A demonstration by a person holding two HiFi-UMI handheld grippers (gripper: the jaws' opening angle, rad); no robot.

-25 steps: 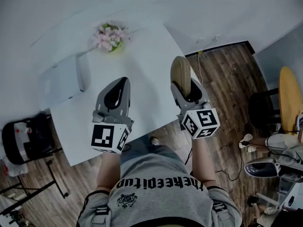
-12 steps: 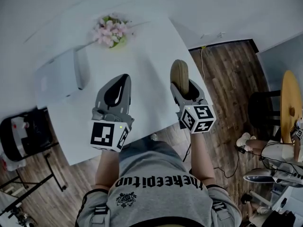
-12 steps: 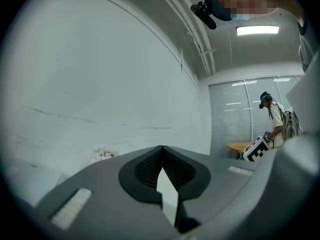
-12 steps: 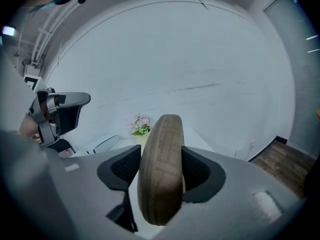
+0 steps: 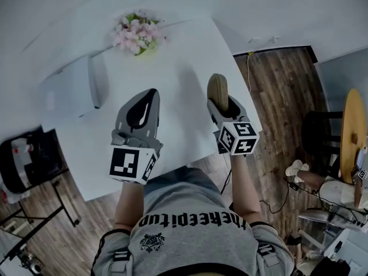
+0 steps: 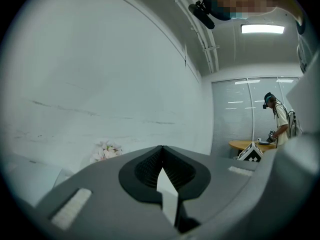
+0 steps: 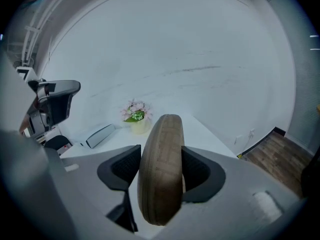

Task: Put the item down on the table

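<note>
A brown oval wooden item [image 5: 218, 91] [image 7: 161, 166], seen edge-on, stands clamped between the jaws of my right gripper [image 5: 221, 99] [image 7: 161, 169], above the right part of the white table [image 5: 172, 79]. My left gripper [image 5: 142, 109] [image 6: 162, 169] hovers over the table's middle, its jaws pressed together with nothing between them. Both grippers point away from me toward the wall.
A pot of pink flowers [image 5: 136, 35] [image 7: 136, 115] stands at the table's far edge. A white box-like device [image 5: 72, 89] [image 7: 100, 135] lies at the far left. A black chair [image 5: 23, 165] is left of the table. Wooden floor [image 5: 276, 96] and a round wooden table [image 5: 352, 128] lie right.
Both grippers have shifted slightly farther over the table; the right one still holds the wooden item. Nothing was let go.
</note>
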